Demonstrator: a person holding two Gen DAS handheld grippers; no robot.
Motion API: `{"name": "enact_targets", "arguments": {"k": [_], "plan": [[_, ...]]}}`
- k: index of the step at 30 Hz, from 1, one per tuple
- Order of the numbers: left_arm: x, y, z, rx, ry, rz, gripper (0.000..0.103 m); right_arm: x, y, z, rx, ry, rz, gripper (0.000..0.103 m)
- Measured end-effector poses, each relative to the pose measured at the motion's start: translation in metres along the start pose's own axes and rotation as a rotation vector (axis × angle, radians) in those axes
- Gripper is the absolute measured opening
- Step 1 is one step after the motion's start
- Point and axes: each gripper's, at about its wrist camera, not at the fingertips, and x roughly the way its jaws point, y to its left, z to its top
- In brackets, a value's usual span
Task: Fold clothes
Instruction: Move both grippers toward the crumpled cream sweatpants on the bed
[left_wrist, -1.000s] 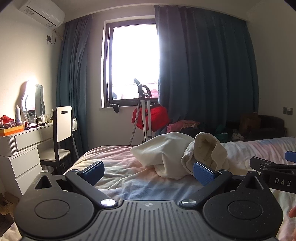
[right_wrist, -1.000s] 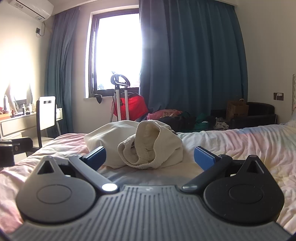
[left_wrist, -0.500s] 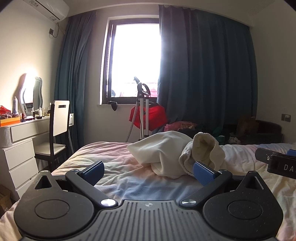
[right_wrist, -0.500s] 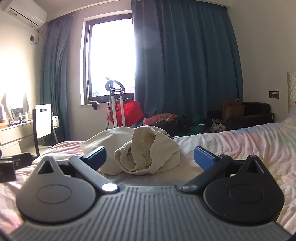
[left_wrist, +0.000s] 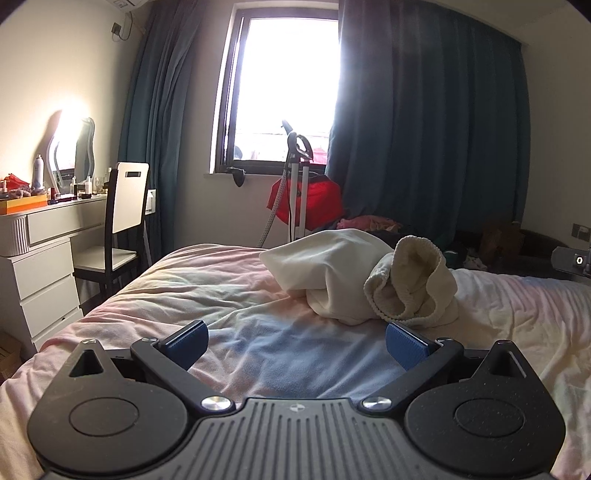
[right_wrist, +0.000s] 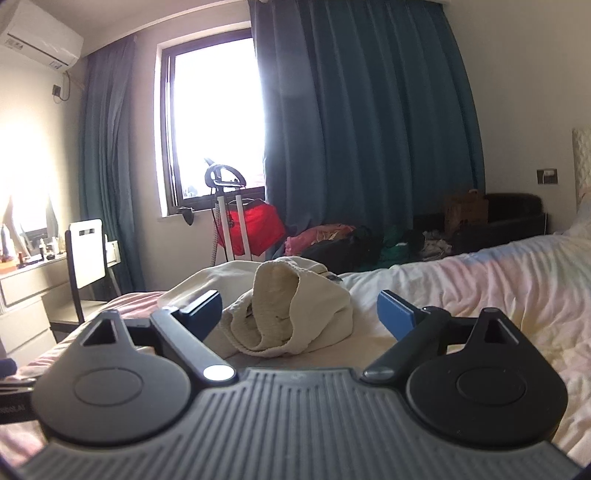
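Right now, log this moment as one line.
stage: approach | left gripper: open, empty | right gripper: open, empty | crumpled cream knitted garment: unfolded, on pastel bedsheet

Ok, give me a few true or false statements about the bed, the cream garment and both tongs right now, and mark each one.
1. The cream garment lies crumpled in a heap on the bed. True.
2. The left tongs are shut on the garment. False: their jaws stand wide apart with only bedding between them.
3. The right tongs are open and hold nothing. True.
4. The garment is already folded flat. False: it is bunched up, with an opening gaping toward the cameras.
5. A white chair stands at the dressing table. True.
6. Both curtains cover the window. False: the pane is bare and bright.
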Motion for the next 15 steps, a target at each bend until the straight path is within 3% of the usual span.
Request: {"name": "enact_targets", "arguments": {"k": [9,15], "plan": [[-0.016,-0.042,0.041,0.101,-0.008,0.004,0.103,-0.008,-0.029,0.012,0.112,-0.001,0.071,0.103],[-0.002,-0.060,0.091,0.027,0.020,-0.011,0.103,-0.012,-0.039,0.010,0.125,0.002,0.054,0.103]]}}
